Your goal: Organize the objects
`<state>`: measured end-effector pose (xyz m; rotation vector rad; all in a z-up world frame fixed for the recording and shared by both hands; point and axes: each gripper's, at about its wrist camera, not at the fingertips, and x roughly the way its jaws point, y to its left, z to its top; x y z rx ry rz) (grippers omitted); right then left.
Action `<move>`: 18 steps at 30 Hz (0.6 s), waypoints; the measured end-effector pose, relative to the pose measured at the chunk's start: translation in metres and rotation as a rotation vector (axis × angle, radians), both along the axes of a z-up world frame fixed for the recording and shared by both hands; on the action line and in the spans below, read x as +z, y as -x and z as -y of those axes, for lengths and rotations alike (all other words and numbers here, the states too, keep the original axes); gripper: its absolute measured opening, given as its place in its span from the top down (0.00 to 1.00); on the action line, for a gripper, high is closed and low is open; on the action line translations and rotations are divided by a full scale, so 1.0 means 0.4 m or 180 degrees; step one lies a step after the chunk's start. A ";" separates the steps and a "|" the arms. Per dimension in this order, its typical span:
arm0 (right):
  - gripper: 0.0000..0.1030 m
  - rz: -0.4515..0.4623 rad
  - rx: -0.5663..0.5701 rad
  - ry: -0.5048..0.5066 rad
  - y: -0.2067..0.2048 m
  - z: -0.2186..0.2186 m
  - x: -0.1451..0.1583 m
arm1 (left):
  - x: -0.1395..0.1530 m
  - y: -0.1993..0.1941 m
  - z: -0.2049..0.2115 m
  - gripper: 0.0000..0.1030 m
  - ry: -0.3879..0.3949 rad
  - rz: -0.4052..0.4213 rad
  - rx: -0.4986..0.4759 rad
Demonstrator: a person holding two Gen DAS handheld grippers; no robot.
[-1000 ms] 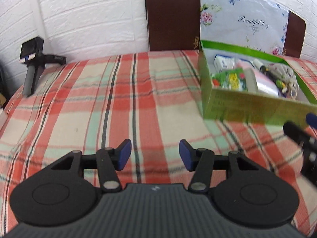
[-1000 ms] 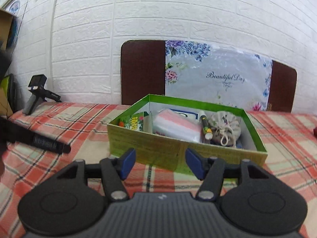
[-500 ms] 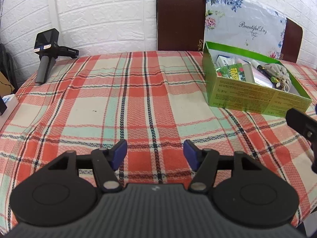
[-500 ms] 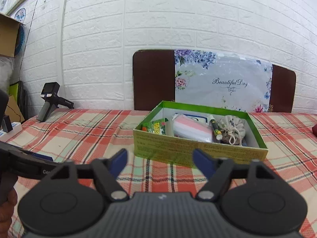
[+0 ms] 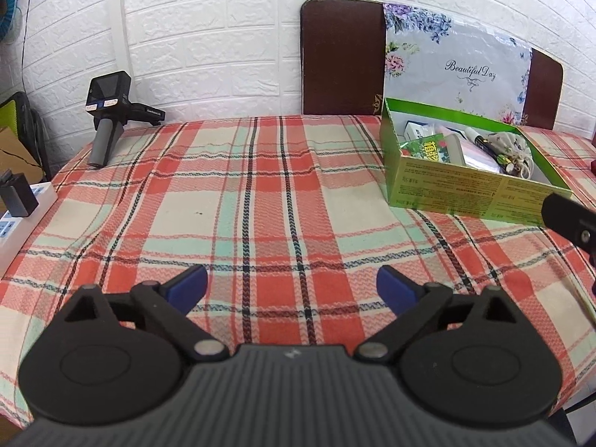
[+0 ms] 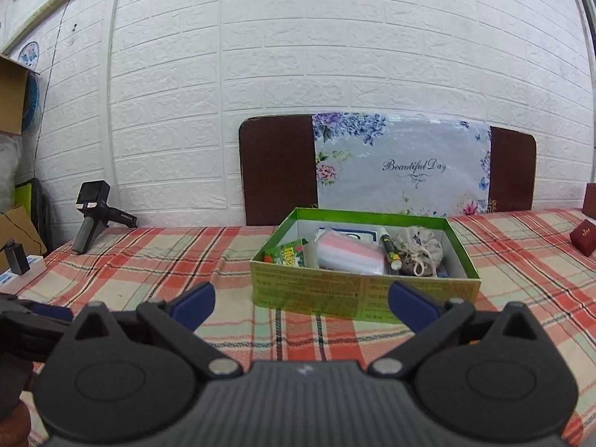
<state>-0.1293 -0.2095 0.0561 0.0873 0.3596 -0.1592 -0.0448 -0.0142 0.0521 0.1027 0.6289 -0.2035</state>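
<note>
A green open box (image 5: 462, 190) (image 6: 357, 294) stands on the plaid tablecloth (image 5: 260, 205). It holds a green packet (image 6: 288, 255), a pink and white pack (image 6: 350, 255), a marker pen (image 6: 389, 247) and a drawstring pouch (image 6: 419, 251). My left gripper (image 5: 291, 288) is open and empty, low over the cloth, well left of the box. My right gripper (image 6: 301, 301) is open and empty, in front of the box's near wall. Part of the right gripper shows at the right edge of the left wrist view (image 5: 570, 219).
A black handheld camera on a grip (image 5: 106, 119) (image 6: 91, 212) stands at the table's far left. A white power strip with a black adapter (image 5: 15, 205) lies at the left edge. A brown headboard with a floral cover (image 6: 402, 171) backs the table. A red box (image 6: 585, 236) sits far right.
Both grippers have pulled back and away from the box and risen, so more of the table shows. Both sets of jaws have opened wider.
</note>
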 end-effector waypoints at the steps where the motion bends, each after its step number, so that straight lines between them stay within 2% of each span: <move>1: 0.00 -0.0015 -0.0004 -0.0036 -0.001 0.002 0.000 | 0.000 0.001 -0.001 0.02 0.0004 -0.0006 0.0001; 5: 0.00 -0.0144 -0.0005 -0.0040 -0.012 0.001 -0.007 | -0.002 0.002 0.003 0.00 -0.0048 -0.0004 0.0025; 14: 0.00 -0.0060 -0.0120 0.0018 -0.012 0.017 -0.025 | -0.014 -0.002 0.038 0.00 -0.0164 -0.0072 -0.0023; 18: 0.00 -0.0068 -0.0233 0.0120 -0.015 0.031 -0.039 | -0.023 -0.005 0.064 0.00 -0.0310 -0.0079 -0.0031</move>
